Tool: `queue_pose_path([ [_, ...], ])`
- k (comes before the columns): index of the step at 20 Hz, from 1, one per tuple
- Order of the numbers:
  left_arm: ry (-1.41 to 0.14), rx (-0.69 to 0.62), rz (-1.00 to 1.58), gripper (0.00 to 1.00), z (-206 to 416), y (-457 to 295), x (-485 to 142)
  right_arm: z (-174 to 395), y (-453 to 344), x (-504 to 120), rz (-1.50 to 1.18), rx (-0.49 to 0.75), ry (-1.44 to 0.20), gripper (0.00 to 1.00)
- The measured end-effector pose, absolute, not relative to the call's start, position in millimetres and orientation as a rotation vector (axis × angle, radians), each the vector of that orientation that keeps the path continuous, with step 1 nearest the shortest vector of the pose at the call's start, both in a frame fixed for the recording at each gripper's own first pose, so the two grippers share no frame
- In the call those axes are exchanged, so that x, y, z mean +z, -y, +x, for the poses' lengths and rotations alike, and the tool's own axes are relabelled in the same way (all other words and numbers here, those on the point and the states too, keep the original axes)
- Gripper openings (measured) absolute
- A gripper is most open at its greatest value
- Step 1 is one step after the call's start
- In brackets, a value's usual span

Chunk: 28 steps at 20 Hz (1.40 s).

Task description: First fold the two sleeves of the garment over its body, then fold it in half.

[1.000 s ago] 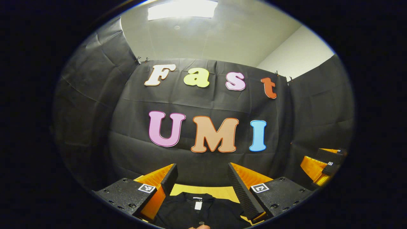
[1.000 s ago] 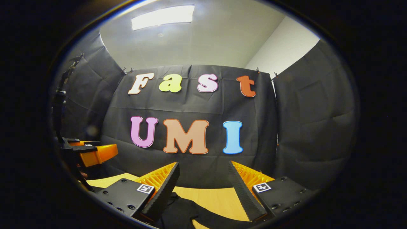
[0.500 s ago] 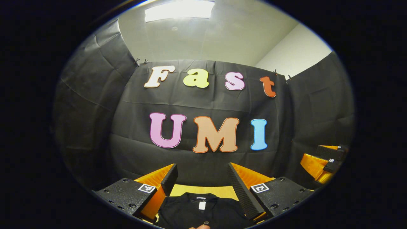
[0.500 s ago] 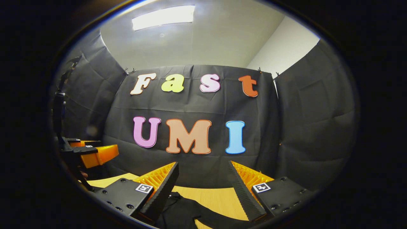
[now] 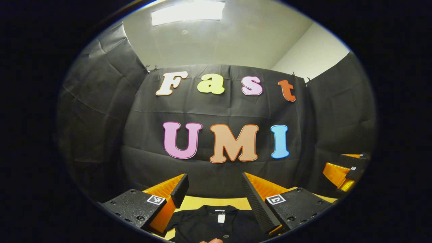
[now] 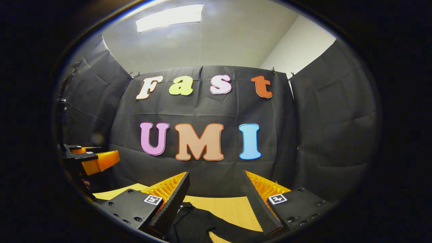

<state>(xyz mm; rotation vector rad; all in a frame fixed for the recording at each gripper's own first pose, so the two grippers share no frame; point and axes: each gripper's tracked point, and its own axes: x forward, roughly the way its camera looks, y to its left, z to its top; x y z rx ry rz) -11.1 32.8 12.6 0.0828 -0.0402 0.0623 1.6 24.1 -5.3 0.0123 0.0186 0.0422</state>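
Note:
A black garment [image 5: 216, 224] lies on the wooden table [image 5: 199, 202] below me, its collar with a white tag towards the far wall. My left gripper [image 5: 214, 184] hangs open above the collar, nothing between its fingers. In the right gripper view a black sleeve [image 6: 202, 222] spreads across the table [image 6: 222, 206] under my right gripper [image 6: 214, 182], which is open and holds nothing. The right gripper [image 5: 347, 170] shows far right in the left gripper view. The left gripper [image 6: 94, 158] shows at the left edge of the right gripper view.
Black cloth walls close the booth at the back and on both sides. A dark stand [image 6: 62, 111] rises at the left edge of the right gripper view. A fingertip [image 5: 211, 240] shows at the bottom of the left gripper view.
Both views have shifted slightly. A little more of the garment's collar and of the sleeve shows now. Both grippers stay open.

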Motion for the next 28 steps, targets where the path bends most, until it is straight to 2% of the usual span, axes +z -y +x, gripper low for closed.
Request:
queue_pose_path([
  [9, 0.035, 0.106, 0.086, 0.92, -17, -49, 11, 9, -37, -5, 0.028, 0.069, -0.019, 0.99],
  [28, 0.003, 0.095, 0.102, 0.92, -30, -80, 0, -4, -75, -21, 0.028, 0.074, -0.050, 0.98],
])
